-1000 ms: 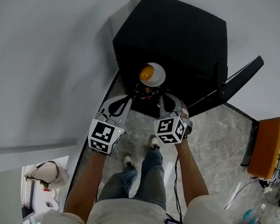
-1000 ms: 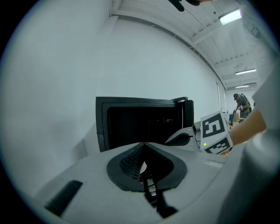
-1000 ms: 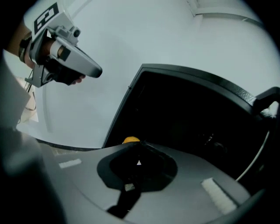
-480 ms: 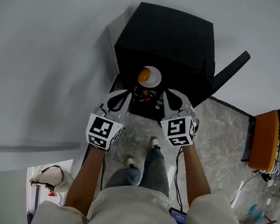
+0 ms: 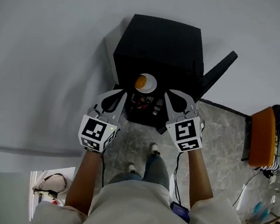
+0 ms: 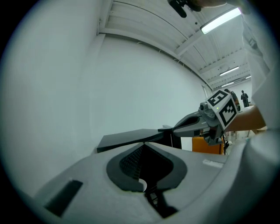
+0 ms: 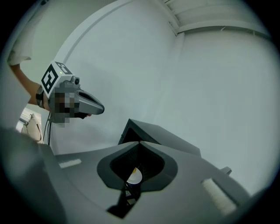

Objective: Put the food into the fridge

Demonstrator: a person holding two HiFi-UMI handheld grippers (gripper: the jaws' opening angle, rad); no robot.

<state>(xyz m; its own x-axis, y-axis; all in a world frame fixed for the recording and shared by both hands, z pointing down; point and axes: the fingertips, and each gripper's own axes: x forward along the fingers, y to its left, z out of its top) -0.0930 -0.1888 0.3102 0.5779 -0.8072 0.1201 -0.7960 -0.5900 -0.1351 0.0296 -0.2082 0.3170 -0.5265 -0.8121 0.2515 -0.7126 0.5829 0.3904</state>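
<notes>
At open front of small black fridge point(image 5: 161, 45), round white plate point(image 5: 151, 85) lies flat, face up. Round, so no long axis. Orange-yellow food point(image 5: 141, 82) sits off-centre, toward plate's left rim. Fridge door point(image 5: 218, 72) stands open at right. Left tool point(image 5: 124, 94) and right tool point(image 5: 167, 93) both closed, empty, flanking plate, tips toward fridge.
</notes>
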